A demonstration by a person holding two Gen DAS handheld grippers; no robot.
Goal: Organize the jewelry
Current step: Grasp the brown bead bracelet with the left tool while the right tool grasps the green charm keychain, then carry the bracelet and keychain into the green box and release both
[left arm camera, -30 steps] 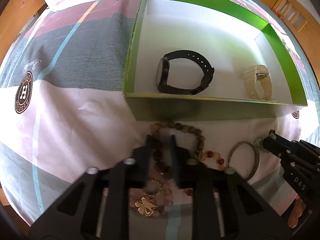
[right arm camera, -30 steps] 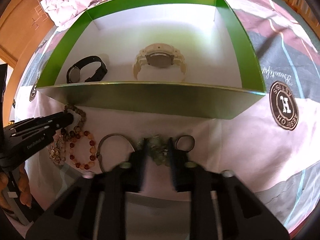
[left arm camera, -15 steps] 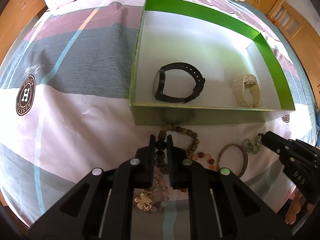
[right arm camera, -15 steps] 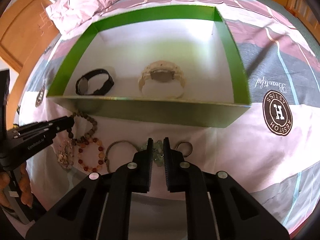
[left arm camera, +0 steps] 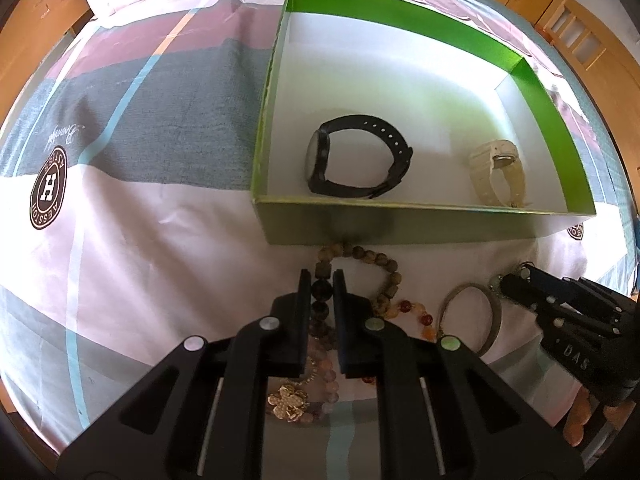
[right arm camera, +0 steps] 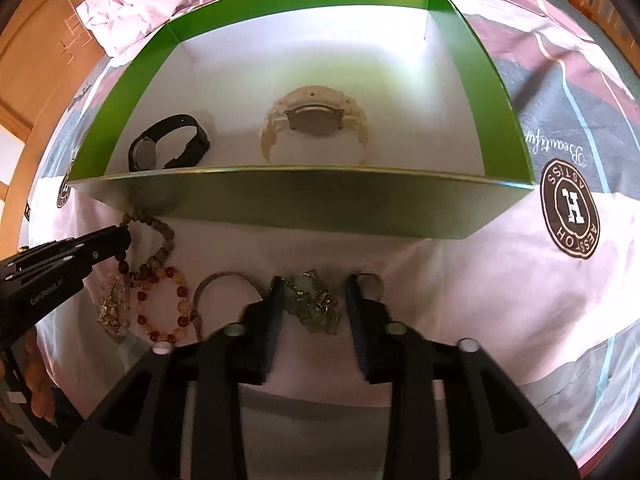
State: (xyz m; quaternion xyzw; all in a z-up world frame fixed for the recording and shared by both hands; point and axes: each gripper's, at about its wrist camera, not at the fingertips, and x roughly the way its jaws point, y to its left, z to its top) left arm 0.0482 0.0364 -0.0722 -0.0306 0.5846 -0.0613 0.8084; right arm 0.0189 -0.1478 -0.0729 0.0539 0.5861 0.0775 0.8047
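Beads of the brown bracelet sit pinched in my left claw; my right claw, just widened, straddles the green pendant unpressed. Green box lies straight ahead, nearest my left.

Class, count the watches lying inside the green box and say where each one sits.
2. The black watch lies near the front wall of the green box, toward its left side; the cream watch lies to its right. None seems hidden.

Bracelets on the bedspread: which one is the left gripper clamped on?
The brown wooden-bead bracelet, nearest the green box: the left gripper pinches its dark beads. The amber bead bracelet and the metal bangle lie untouched.
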